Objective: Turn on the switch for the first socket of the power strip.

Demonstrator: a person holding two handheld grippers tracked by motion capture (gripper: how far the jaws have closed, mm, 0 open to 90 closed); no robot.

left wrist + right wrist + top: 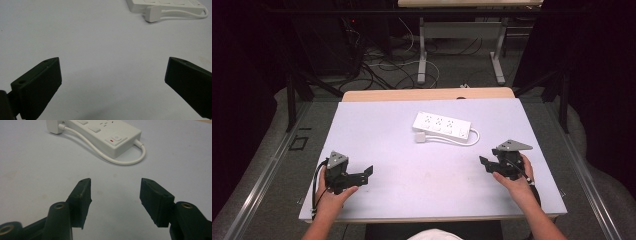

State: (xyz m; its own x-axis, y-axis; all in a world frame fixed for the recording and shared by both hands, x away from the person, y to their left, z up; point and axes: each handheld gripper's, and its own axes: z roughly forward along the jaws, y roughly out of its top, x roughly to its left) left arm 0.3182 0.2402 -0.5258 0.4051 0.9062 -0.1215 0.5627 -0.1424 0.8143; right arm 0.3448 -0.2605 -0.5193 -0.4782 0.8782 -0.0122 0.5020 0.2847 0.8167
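- The white plastic power strip [442, 127] lies on the pale table [412, 175], its plug [420, 137] loose beside it.
- The left gripper [368, 171] and right gripper [482, 161] are both wide apart and holding nothing.
- It looks like nothing is done yet.

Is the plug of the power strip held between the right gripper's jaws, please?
No, the plug lies on the table beside the power strip.
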